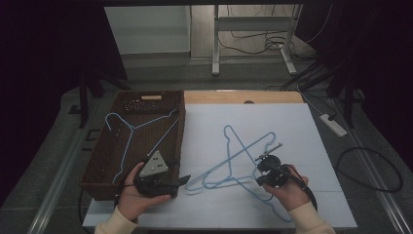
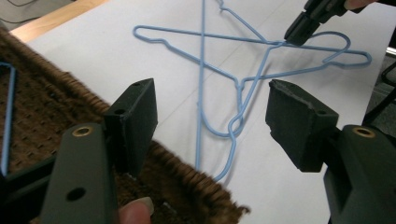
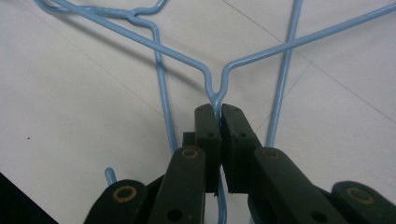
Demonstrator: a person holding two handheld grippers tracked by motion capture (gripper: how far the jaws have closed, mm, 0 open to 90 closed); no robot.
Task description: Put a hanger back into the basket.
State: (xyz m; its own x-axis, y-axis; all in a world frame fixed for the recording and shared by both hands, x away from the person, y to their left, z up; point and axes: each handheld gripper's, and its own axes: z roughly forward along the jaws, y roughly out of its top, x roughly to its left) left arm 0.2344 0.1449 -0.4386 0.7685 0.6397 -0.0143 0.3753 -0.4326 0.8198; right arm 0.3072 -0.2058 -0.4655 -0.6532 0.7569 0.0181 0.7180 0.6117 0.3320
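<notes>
Two blue wire hangers lie crossed on the white table sheet [image 1: 292,126]. My right gripper [image 3: 217,109] is shut on the twisted neck of one hanger [image 3: 252,58], whose arms spread away from the jaws; in the high view this gripper [image 1: 263,171] sits at the front right. The other hanger [image 2: 202,46] crosses it. My left gripper [image 2: 212,107] stands open with nothing between its pads, over the near corner of a brown wicker basket [image 2: 60,107]. In the high view the left gripper [image 1: 184,180] points right, beside the basket. A third blue hanger [image 1: 132,127] lies in the basket.
The basket [image 1: 181,131] fills the table's left side. A wooden strip [image 1: 272,96] edges the far side. Off the table lie a power strip [image 1: 333,124] and cables on the floor at right, and a metal frame [image 1: 253,29] stands behind.
</notes>
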